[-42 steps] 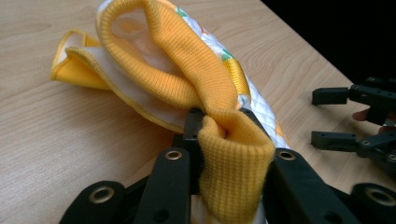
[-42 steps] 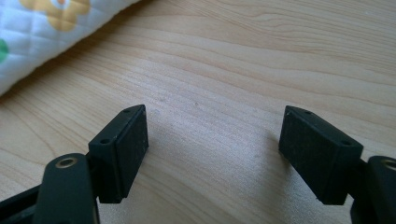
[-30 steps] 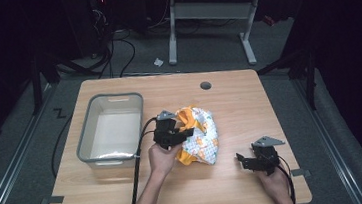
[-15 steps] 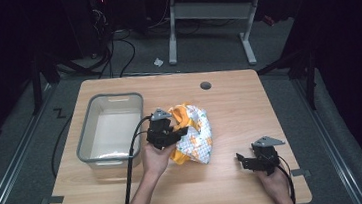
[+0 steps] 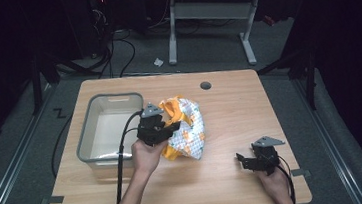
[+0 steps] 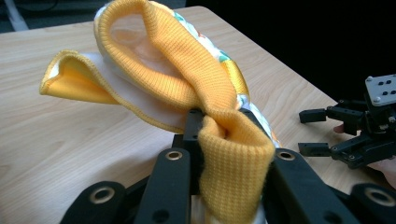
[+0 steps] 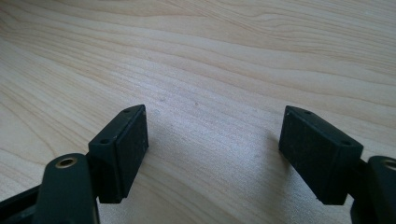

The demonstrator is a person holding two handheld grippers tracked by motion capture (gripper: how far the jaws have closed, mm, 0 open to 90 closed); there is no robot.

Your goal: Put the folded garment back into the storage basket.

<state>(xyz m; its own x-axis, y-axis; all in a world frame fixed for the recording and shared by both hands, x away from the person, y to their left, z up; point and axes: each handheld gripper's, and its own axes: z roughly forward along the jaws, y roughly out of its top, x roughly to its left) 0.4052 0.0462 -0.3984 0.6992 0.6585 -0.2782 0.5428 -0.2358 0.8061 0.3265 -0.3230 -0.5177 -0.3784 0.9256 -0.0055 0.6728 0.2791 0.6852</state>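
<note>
The yellow-trimmed garment is hanging bunched over the desk beside the grey bin. Your left gripper is pinching its ribbed cuff tight. Your right gripper is resting wide apart, holding nothing.

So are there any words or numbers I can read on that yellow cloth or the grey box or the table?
None: no readable words, numbers or labels.
The yellow ribbed cloth with a white, orange and green patterned side carries a pattern, no letters.
The grey plastic bin is plain.
The light wooden table shows bare grain and a round hole.
</note>
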